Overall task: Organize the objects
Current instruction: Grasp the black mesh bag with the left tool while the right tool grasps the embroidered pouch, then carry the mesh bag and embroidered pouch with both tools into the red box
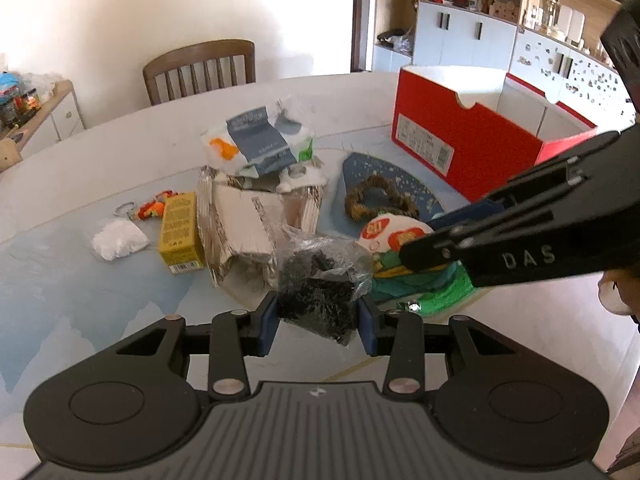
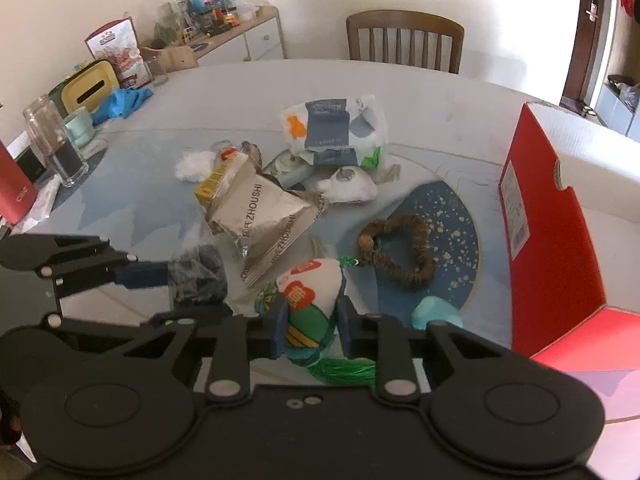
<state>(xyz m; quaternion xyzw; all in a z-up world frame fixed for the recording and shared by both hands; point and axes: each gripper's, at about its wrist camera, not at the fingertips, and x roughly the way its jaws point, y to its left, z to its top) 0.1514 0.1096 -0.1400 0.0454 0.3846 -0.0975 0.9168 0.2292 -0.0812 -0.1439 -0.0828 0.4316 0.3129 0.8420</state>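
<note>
A: Red shoebox (image 1: 460, 136) at far right of table (image 1: 100, 160), open, looks empty from what shows, so nothing stowed yet afaict.

B: Agreed. Pile in the middle is untouched: silver foil pouch (image 2: 260, 216), printed plastic bag (image 2: 332, 128), yellow carton (image 1: 179, 232), white wad (image 1: 116, 238), bead loop (image 2: 394, 256) lying on the blue fan-shaped mat (image 2: 460, 232).

A: Grippers?

B: Left gripper (image 1: 318, 320) is clamped on a clear bag of black bits (image 1: 320, 296), pads pressing both sides. Right gripper (image 2: 310, 332) is clamped on the stuffed charm w/ green tassel (image 2: 312, 304). Both items look lifted just off the table, near the front edge.

A: So 2 picked, 0 placed.

B: Yep, early stage. Guess next is to carry both to the box, then the rest of the pile. Small teal lump (image 2: 436, 314) by the right gripper is also left.
</note>
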